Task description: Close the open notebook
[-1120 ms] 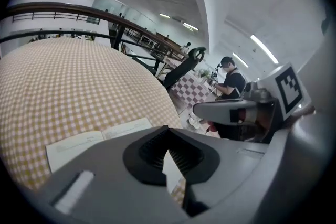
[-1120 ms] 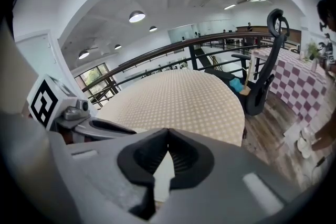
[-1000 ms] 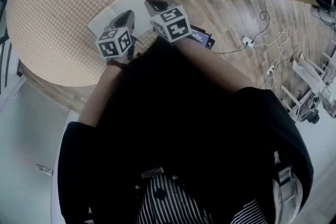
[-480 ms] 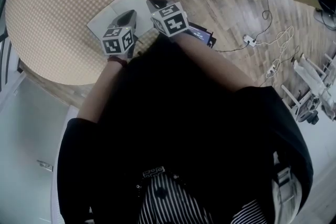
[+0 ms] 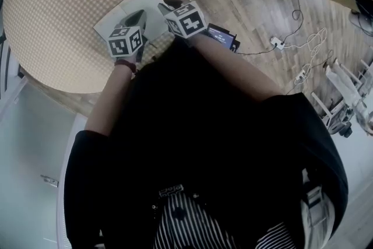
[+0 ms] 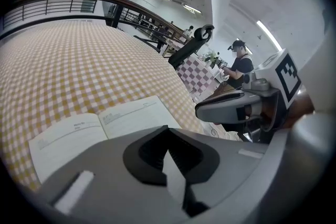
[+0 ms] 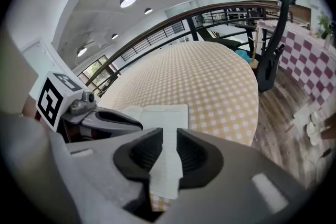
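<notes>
- Notebook (image 5: 127, 4): lies open, pages up, on checked round table (image 5: 58, 26), near its edge.
- L gripper (image 6: 166, 132): jaws together, empty; sits lower over pages vs 1 s ago.
- R gripper (image 7: 169, 139): jaws just been opening, now slightly apart, gripping nothing; page shows thru gap; also lower.

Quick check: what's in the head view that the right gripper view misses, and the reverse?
Only the head view: a white power strip with trailing cables. Only the right gripper view: the jaws of the right hand-held gripper, slightly apart, just been opening, nothing between them; a round ceiling lamp. Both: the open white lined notebook on the round yellow-checked table, and the left hand-held gripper.
</notes>
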The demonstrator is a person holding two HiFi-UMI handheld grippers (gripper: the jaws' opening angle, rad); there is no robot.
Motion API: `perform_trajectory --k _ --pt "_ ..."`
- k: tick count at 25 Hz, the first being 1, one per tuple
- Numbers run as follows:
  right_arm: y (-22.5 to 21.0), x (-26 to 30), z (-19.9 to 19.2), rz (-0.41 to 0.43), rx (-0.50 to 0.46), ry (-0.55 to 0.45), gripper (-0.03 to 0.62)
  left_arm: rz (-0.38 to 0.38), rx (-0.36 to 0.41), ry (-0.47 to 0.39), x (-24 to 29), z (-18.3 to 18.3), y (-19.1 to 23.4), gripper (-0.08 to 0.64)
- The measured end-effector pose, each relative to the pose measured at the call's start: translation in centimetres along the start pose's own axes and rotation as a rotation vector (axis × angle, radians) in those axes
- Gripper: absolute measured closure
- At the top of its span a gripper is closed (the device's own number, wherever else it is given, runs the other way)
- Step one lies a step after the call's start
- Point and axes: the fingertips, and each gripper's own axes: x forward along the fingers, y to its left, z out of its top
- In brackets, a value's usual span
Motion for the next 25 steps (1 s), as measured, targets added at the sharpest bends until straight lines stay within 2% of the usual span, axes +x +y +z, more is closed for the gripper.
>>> perform_trajectory --k 3,6,10,15,22,25 --pt "-0.5 0.8 -1.0 0.007 0.041 0.028 0.476 0.012 -0.004 0.002 0.2 -0.2 0.1 0.563" --pt "-0.6 1.4 -2.2 0.038 0.099 0.055 0.466 0.015 0.009 0.014 0.2 -0.7 0.0 0.562" --pt "-0.8 2.1 -3.4 0.045 0.066 0.096 0.42 0.03 -0.002 0.028 0.3 -1.4 0.8 0.561" --pt "-0.8 3.0 -5.4 0.1 0.157 0.147 0.379 0.053 -0.019 0.036 -0.1 -2.3 2.1 0.561" --pt "0.5 3.4 -6.0 0.15 0.138 0.149 0.377 -0.005 -0.067 -0.015 -0.2 -3.5 3.5 0.562" --pt "0.8 3.6 -6.4 0.108 0.144 0.146 0.377 -0.034 -0.058 -0.036 -0.7 -4.1 3.5 0.563"
